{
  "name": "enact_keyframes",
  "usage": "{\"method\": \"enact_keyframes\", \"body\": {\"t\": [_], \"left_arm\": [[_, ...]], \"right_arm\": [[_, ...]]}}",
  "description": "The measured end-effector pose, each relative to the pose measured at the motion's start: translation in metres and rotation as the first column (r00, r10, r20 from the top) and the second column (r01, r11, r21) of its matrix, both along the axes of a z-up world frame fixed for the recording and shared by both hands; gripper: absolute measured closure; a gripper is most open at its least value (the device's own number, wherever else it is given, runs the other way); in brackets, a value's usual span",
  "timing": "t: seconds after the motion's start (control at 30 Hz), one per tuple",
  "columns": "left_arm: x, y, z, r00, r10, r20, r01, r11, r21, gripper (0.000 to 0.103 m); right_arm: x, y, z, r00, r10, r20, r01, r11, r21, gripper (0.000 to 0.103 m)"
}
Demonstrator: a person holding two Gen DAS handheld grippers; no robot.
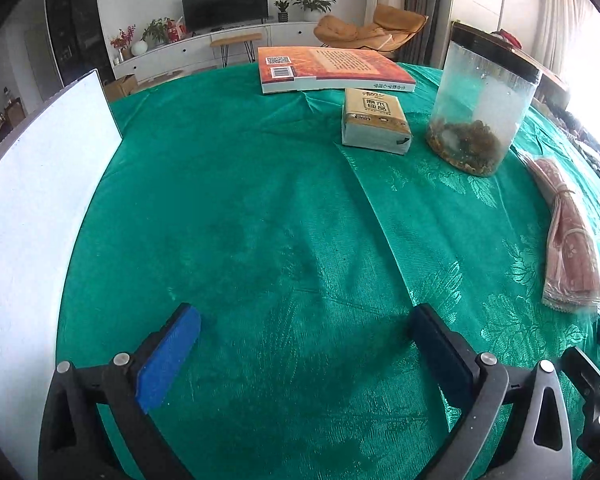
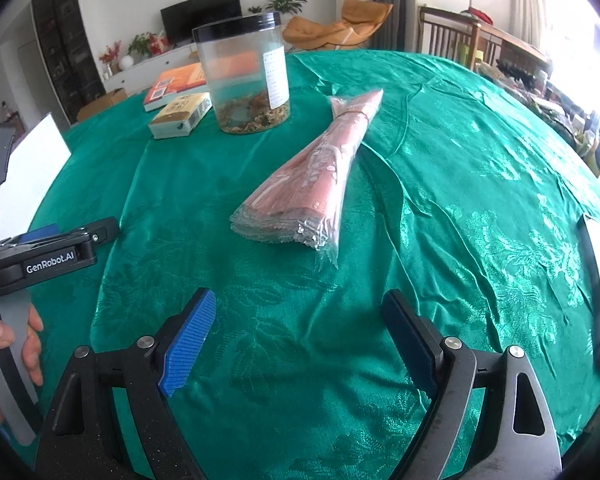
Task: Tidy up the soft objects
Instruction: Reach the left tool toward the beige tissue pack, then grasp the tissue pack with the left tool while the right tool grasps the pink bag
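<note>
Reaching: the step in hand looks like an approach to the first soft thing; neither tool has anything yet.
Landmark: the clear jar [image 2: 242,76] with the black lid, standing upright on the green tablecloth [image 2: 440,168]; every place below is told from it.
Pink bundle [image 2: 312,184]: a flat stack of pink sheets in clear film, cinched by a band at the narrow end nearest the jar, its fanned end pointing away from the jar toward the right gripper [image 2: 300,340].
Tissue pack [image 1: 376,122]: just beside the jar, on the book's side of it, lying flat; the book [image 1: 328,68] lies beyond the pack, farther from the jar.
White board [image 1: 40,184]: well apart from the jar, at the cloth's edge across the table.
Right gripper state: blue pads spread wide with only cloth between them, holding nothing; it sits on the bundle's far side from the jar, lined up with the fanned end.
Left gripper [image 1: 306,352] state: likewise spread wide and empty, over bare cloth, well apart from the jar.
Grip choice: I judge the banded waist nearer the jar the safer hold; the loose film at the fanned end would likely slip or crumple.
Approach: come in low and square across the bundle's width, closing gently so the sheets do not buckle.
Risk: a sweep past the bundle could knock the jar, and the wrinkled cloth may snag a pad.
</note>
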State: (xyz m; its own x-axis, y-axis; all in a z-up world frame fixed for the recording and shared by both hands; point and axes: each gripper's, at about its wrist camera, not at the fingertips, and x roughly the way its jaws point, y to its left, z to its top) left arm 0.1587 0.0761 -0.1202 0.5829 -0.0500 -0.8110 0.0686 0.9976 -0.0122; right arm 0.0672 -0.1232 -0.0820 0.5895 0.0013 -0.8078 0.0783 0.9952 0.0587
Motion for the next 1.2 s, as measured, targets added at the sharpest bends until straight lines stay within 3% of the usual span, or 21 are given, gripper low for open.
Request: {"method": "enact_keyframes", "body": {"t": [0.17,0.27,0.3,0.37,0.43,0.57,0.63,0.77,0.9,0.97,1.07,1.13,1.2], "left_arm": [[0.0,0.0,0.0,1.0,0.0,0.0,0.0,1.0,0.0,0.0],[0.0,0.0,-0.001,1.0,0.0,0.0,0.0,1.0,0.0,0.0],[0.0,0.0,-0.001,1.0,0.0,0.001,0.0,1.0,0.0,0.0],[0.0,0.0,-0.001,1.0,0.0,0.001,0.0,1.0,0.0,0.0],[0.0,0.0,-0.001,1.0,0.0,0.001,0.0,1.0,0.0,0.0],[0.005,-0.003,0.001,1.0,0.0,-0.029,0.0,1.0,-0.009,0.0],[0.018,-0.008,0.008,0.998,-0.036,-0.061,0.032,0.998,-0.059,0.0],[0.063,-0.016,0.032,0.999,-0.023,-0.026,0.019,0.99,-0.143,0.0],[0.117,-0.032,0.036,0.998,-0.034,-0.048,0.026,0.988,-0.152,0.0],[0.133,-0.047,0.034,0.993,-0.11,-0.033,0.105,0.987,-0.121,0.0],[0.145,-0.067,0.025,0.984,-0.177,-0.002,0.177,0.984,0.005,0.0],[0.153,-0.073,0.015,0.986,-0.169,-0.012,0.169,0.982,0.082,0.001],[0.158,-0.07,0.009,0.989,-0.148,-0.023,0.149,0.986,0.072,0.004]], "right_arm": [[0.043,-0.013,-0.001,1.0,0.015,-0.005,-0.016,0.994,-0.108,0.018],[0.086,-0.044,0.001,0.999,-0.031,0.009,0.032,0.994,-0.107,0.021],[0.099,-0.055,0.002,0.999,-0.046,0.013,0.047,0.994,-0.094,0.027],[0.111,-0.081,0.009,0.999,-0.049,0.016,0.049,0.998,0.048,0.03],[0.103,-0.097,0.016,0.999,-0.035,0.037,0.026,0.979,0.203,0.028],[0.058,-0.111,0.015,0.991,-0.082,0.101,0.046,0.948,0.315,0.026],[0.039,-0.115,0.013,0.986,-0.114,0.121,0.068,0.941,0.33,0.026],[0.025,-0.119,0.015,0.979,-0.158,0.131,0.106,0.936,0.335,0.026],[0.026,-0.119,0.017,0.977,-0.151,0.149,0.101,0.949,0.299,0.026],[0.029,-0.125,0.014,0.977,-0.157,0.142,0.109,0.947,0.301,0.026],[0.03,-0.135,0.009,0.976,-0.177,0.127,0.129,0.938,0.322,0.026],[0.029,-0.142,0.008,0.97,-0.207,0.127,0.153,0.926,0.346,0.026],[0.033,-0.151,0.01,0.959,-0.25,0.134,0.179,0.9,0.397,0.024]]}}
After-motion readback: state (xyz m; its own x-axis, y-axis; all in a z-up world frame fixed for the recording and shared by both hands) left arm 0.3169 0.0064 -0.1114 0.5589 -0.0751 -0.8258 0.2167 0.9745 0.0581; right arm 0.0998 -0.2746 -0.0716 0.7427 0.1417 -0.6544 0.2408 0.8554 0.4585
